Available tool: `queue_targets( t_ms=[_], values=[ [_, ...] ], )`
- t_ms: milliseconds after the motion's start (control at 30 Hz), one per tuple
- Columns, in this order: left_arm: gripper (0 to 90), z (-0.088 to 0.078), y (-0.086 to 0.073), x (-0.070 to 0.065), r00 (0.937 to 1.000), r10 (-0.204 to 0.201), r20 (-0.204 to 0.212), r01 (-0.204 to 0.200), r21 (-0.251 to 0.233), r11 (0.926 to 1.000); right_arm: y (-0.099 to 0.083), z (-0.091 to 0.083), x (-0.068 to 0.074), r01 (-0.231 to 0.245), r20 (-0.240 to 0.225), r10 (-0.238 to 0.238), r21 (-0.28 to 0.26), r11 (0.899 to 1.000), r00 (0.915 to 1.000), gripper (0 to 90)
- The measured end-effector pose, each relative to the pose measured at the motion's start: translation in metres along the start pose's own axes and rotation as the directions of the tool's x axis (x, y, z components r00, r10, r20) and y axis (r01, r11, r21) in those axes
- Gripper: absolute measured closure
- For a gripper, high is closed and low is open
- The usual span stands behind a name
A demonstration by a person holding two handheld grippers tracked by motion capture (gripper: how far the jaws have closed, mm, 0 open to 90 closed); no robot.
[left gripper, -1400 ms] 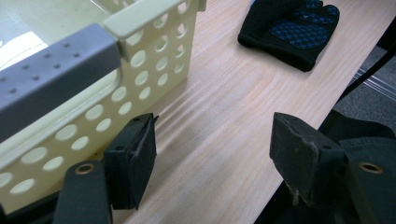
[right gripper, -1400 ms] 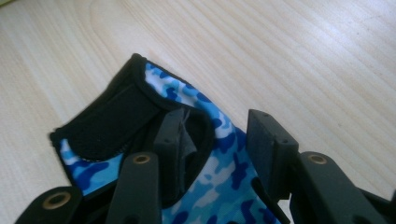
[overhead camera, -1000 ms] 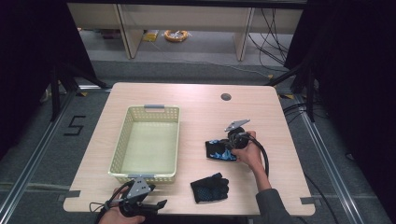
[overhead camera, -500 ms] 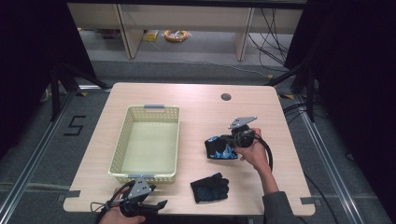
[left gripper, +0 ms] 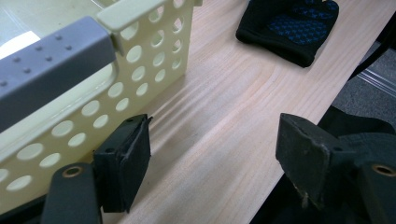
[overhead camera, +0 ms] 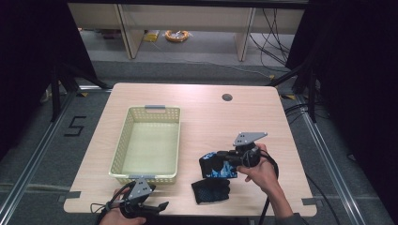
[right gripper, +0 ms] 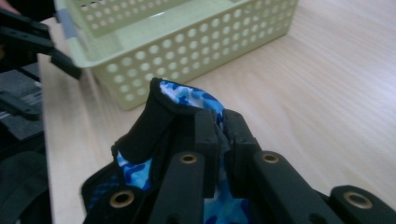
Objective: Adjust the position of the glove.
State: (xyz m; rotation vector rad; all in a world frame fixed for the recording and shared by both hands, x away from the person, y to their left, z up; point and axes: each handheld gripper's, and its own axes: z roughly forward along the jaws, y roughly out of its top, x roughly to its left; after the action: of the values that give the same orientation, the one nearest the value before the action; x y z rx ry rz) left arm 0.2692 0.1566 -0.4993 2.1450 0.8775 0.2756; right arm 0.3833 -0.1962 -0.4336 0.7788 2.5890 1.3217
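My right gripper point(overhead camera: 225, 161) is shut on a blue camouflage glove with black trim point(overhead camera: 212, 171), which it holds just above the table at the right. In the right gripper view its jaws point(right gripper: 219, 123) pinch the glove's fabric point(right gripper: 189, 99). A second glove, black with a blue patterned palm point(overhead camera: 211, 191), lies flat near the front edge, also seen in the left gripper view point(left gripper: 289, 28). My left gripper point(overhead camera: 157, 207) hovers at the front edge beside the basket's near end. Its jaws point(left gripper: 212, 149) have just been opening and nothing is between them.
A pale yellow perforated basket point(overhead camera: 123, 145) with grey handles stands empty left of centre; its near wall point(left gripper: 140, 70) is close to my left jaw. A round cable hole point(overhead camera: 227, 97) is at the table's back right. Bare wood lies between basket and gloves.
My right gripper has lifted the blue camouflage glove off the table and carried it toward the near edge, above the black glove. The left hand has stayed in place.
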Motion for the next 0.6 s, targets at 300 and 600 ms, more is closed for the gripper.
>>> queue_targets(
  t_ms=[300, 600],
  values=[
    [24.4, -0.001, 0.0, 0.001, 0.9998, 0.021, -0.003, -0.021, 0.003, 0.9998, -0.012, 0.006, 0.026, 0.003, -0.095, -0.001, 0.02, 1.0, 0.9955, 86.2],
    [24.5, 0.0, 0.0, -0.001, 1.0, 0.005, 0.008, -0.005, -0.01, 0.9999, -0.031, 0.014, 0.035, -0.019, -0.113, 0.027, 0.07, 0.997, 0.9933, 86.2]
  ],
)
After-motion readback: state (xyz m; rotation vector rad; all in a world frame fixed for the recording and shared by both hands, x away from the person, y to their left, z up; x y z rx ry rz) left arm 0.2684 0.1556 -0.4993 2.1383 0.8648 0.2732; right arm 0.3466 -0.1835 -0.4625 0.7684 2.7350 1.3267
